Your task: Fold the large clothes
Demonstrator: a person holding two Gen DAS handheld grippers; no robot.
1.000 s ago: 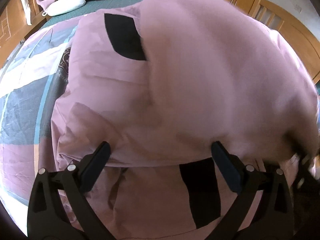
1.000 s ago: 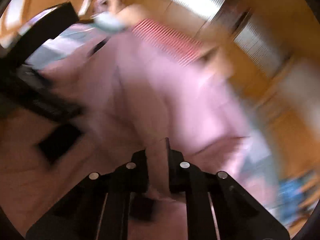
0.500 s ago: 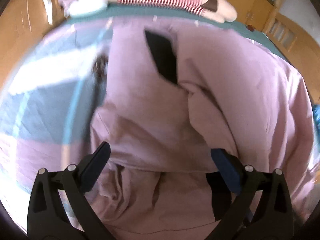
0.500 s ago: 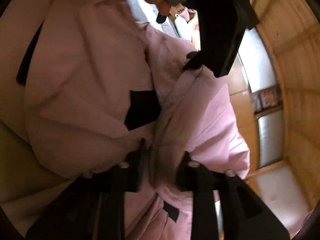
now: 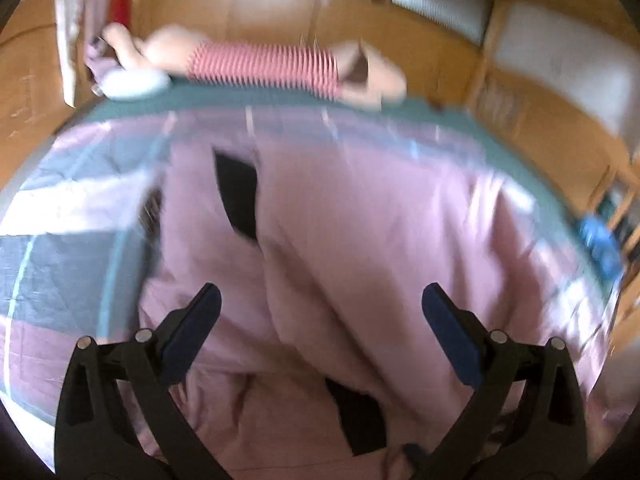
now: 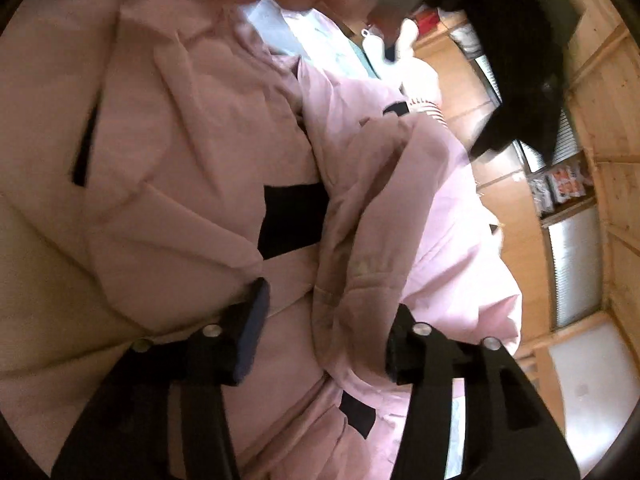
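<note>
Pink jacket [image 5: 360, 248] lies on the bed [image 5: 60, 248]; we hover both hand-held grippers, left [image 5: 320, 308] and right [image 6: 324, 316], spread wide, gripping nothing, ready to pinch its folds.

Pink jacket [image 5: 360, 240]: matt, soft woven cloth, creased. Patchwork bedspread [image 5: 60, 248]: matt cotton-like cloth. Wall panelling [image 5: 272, 16]: smooth varnished wood. Gripper fingers [image 5: 192, 328]: matt black plastic.

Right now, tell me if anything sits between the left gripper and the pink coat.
Nothing visible does. The left gripper is open right above the pink coat, which lies spread on the bed. The striped plush lies far off, at the bed's far edge.
</note>
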